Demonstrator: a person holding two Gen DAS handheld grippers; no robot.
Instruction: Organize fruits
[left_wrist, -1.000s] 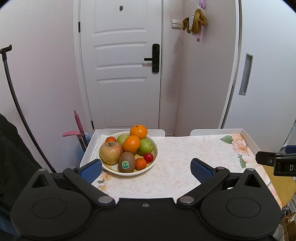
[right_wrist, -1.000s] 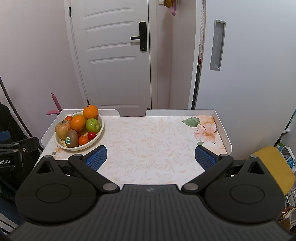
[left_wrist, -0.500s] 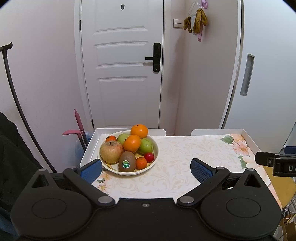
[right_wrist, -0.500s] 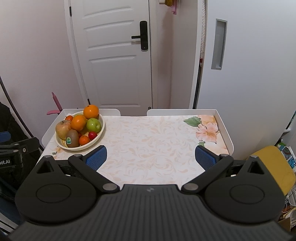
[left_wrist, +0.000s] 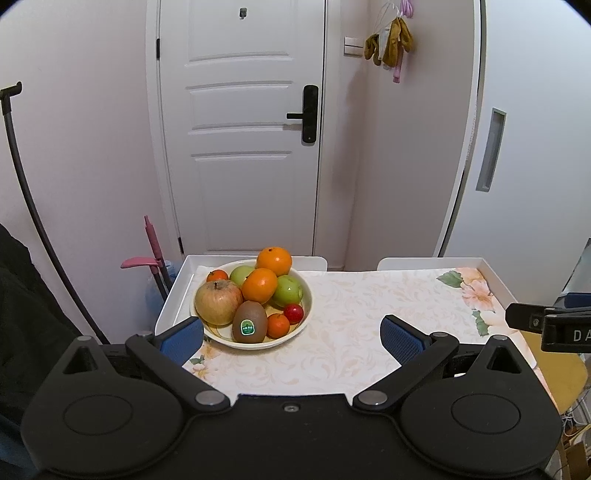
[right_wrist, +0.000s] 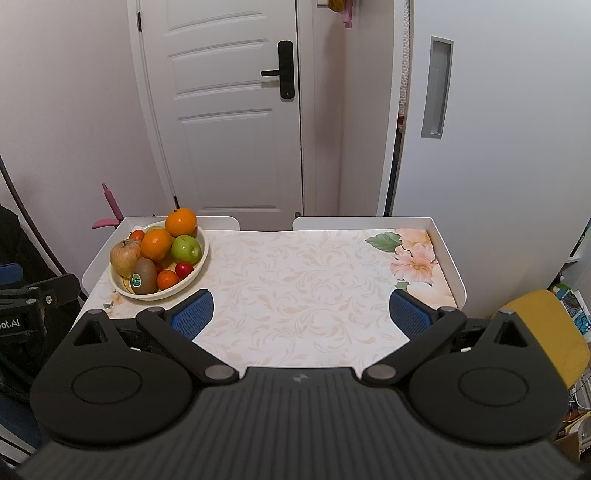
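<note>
A bowl (left_wrist: 303, 325) of fruit sat on the table's (right_wrist: 303, 295) far left corner. In it, the kiwi (left_wrist: 249, 322) lay nearest, an orange (left_wrist: 274, 261) farthest. A door (left_wrist: 243, 125) stood behind.

- Bowl (left_wrist: 304, 325): glossy cream glaze.
- Kiwi (left_wrist: 249, 320): matt, fuzzy (shiny sticker).
- Tablecloth (right_wrist: 306, 280): smooth, floral print.
- Pads (right_wrist: 192, 318): blue, rough dimpled texture.
</note>
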